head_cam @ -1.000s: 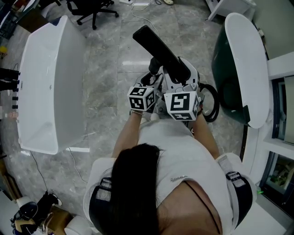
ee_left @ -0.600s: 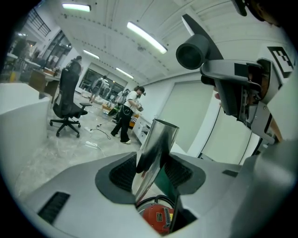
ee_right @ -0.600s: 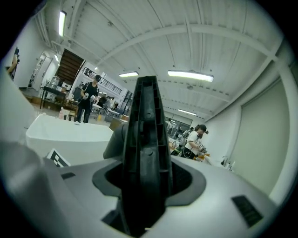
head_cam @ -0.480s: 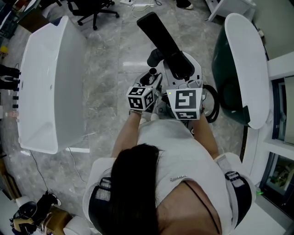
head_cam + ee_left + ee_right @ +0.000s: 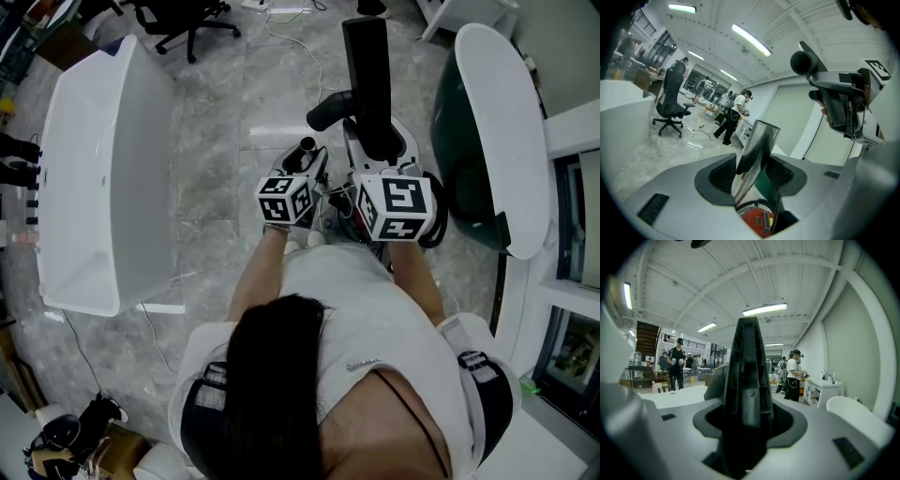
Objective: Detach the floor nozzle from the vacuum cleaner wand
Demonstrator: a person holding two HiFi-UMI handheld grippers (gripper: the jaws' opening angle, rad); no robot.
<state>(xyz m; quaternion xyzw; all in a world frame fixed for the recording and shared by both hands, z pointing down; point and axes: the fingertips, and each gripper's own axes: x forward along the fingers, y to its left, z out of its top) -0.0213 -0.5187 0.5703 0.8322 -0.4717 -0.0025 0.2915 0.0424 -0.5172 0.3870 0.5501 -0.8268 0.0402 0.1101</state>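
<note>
Head view, black floor nozzle point(image 5: 367, 66) upper centre of frame, apart from chrome wand point(image 5: 757, 145), R gripper point(image 5: 746, 425) clamped on nozzle, L gripper point(image 5: 751, 176) clamped on wand, both mid-frame.

In the head view the black nozzle point(image 5: 367, 66), which slanted toward the upper left of the frame, now stands almost straight up toward the top edge. Its curved neck point(image 5: 330, 108) has swung out to the nozzle's left and sits higher in the frame. The right gripper point(image 5: 382, 148) has rolled with it. Its marker cube point(image 5: 398, 208) has turned and shifted slightly right.
</note>
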